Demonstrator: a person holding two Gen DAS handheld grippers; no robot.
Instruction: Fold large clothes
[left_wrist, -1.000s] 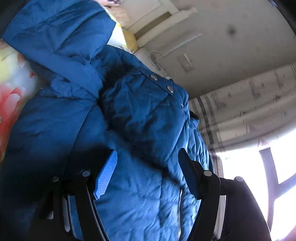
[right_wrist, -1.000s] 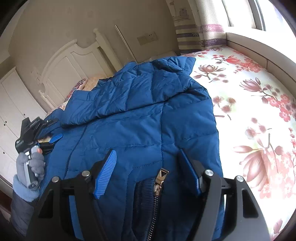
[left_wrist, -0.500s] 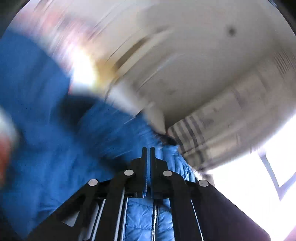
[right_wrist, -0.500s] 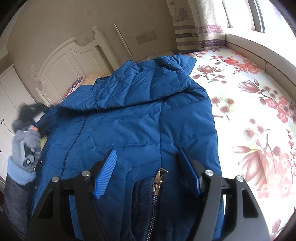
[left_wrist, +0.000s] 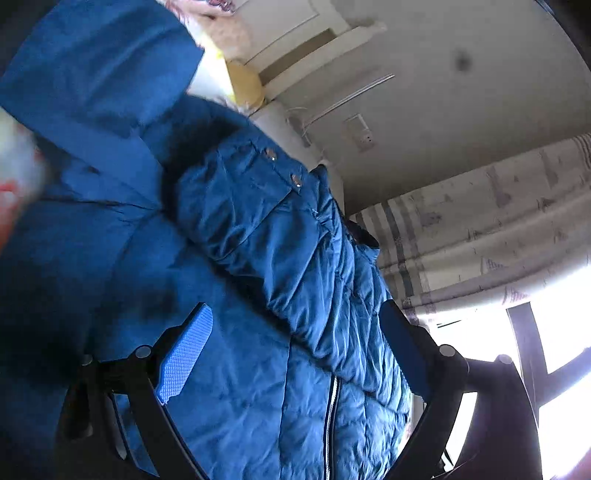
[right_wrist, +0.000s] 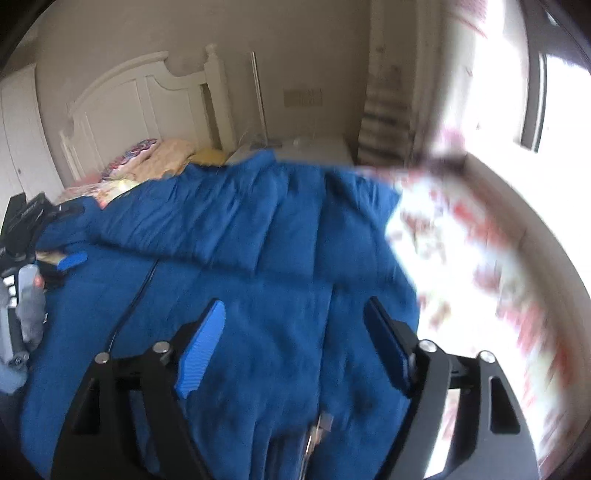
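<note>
Spread flat on the floral-sheeted bed (right_wrist: 480, 266), ready for folding: a large quilted blue puffer jacket (right_wrist: 258, 266) with zip and snap buttons. Left gripper (left_wrist: 295, 354) over its front, jaws just reopened, released, nothing clasped. Right gripper (right_wrist: 295, 339) above the hem, jaws just widened, also empty.

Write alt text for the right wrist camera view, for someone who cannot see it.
A blue padded jacket lies spread on a floral bedsheet, with the right gripper above it, jaws apart. The white headboard stands behind, and a gloved hand holds the left gripper at the left edge.
</note>
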